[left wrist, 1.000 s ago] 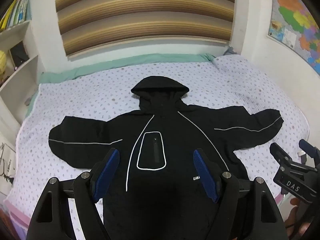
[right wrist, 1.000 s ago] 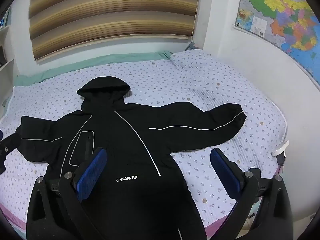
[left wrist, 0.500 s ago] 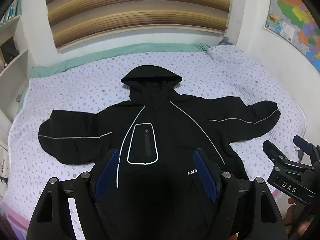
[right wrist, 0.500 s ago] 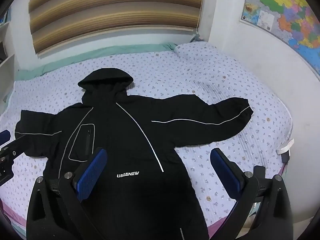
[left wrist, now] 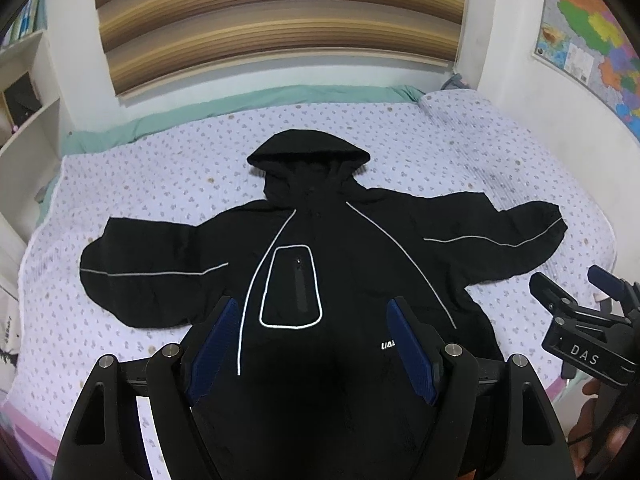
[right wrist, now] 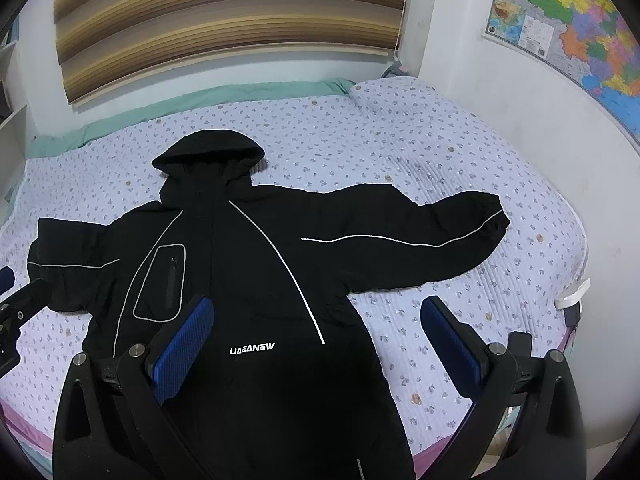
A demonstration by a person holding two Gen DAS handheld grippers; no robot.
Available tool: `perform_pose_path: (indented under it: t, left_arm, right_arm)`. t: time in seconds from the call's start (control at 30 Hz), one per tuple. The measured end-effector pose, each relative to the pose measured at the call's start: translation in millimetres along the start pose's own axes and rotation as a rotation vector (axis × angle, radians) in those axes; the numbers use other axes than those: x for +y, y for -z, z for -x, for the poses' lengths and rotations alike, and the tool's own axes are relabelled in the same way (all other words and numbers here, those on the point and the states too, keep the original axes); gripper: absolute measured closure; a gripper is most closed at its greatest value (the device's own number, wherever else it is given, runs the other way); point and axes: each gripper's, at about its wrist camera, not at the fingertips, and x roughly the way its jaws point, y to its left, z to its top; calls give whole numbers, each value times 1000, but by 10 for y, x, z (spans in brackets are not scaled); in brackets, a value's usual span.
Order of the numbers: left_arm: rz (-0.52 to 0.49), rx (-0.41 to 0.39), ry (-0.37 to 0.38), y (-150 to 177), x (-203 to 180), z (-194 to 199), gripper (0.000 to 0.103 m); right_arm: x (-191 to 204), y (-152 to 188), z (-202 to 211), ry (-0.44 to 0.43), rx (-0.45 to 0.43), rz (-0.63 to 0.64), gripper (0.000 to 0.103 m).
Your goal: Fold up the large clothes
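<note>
A black hooded jacket (left wrist: 340, 264) with white piping lies front up and spread flat on the bed, hood toward the far wall, both sleeves stretched out sideways. It also shows in the right wrist view (right wrist: 248, 272). My left gripper (left wrist: 314, 344) is open and empty, held above the jacket's lower body. My right gripper (right wrist: 316, 344) is open and empty, above the jacket's lower right part and the sheet beside it. The right gripper also shows at the right edge of the left wrist view (left wrist: 576, 300).
The bed (right wrist: 440, 152) has a pale purple flowered sheet, with a green edge by the far wall. A striped blind (left wrist: 280, 20) hangs above. A map (right wrist: 568, 20) is on the right wall. White shelves (left wrist: 24, 92) stand at the left.
Both grippers have moved slightly; the jacket sits a little lower in both views. The jacket itself has not moved. Both jaws stay open.
</note>
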Motion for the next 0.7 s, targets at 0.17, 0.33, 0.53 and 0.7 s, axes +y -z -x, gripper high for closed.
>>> perform_pose_path:
  t: [0.17, 0.33, 0.53, 0.7]
  left_arm:
    - [-11, 4, -3, -26, -14, -40, 26]
    - [-3, 10, 9, -81, -8, -77, 25]
    - [17, 22, 15, -188, 40, -138, 25]
    - [24, 18, 16, -266, 101, -195, 25]
  right_arm:
    - [0, -19, -61, -6, 14, -8, 0]
    - [-6, -56, -85, -8, 9, -14, 0]
    - [-9, -153, -122, -7, 1, -24, 0]
    - [-10, -237, -155, -8, -8, -35, 0]
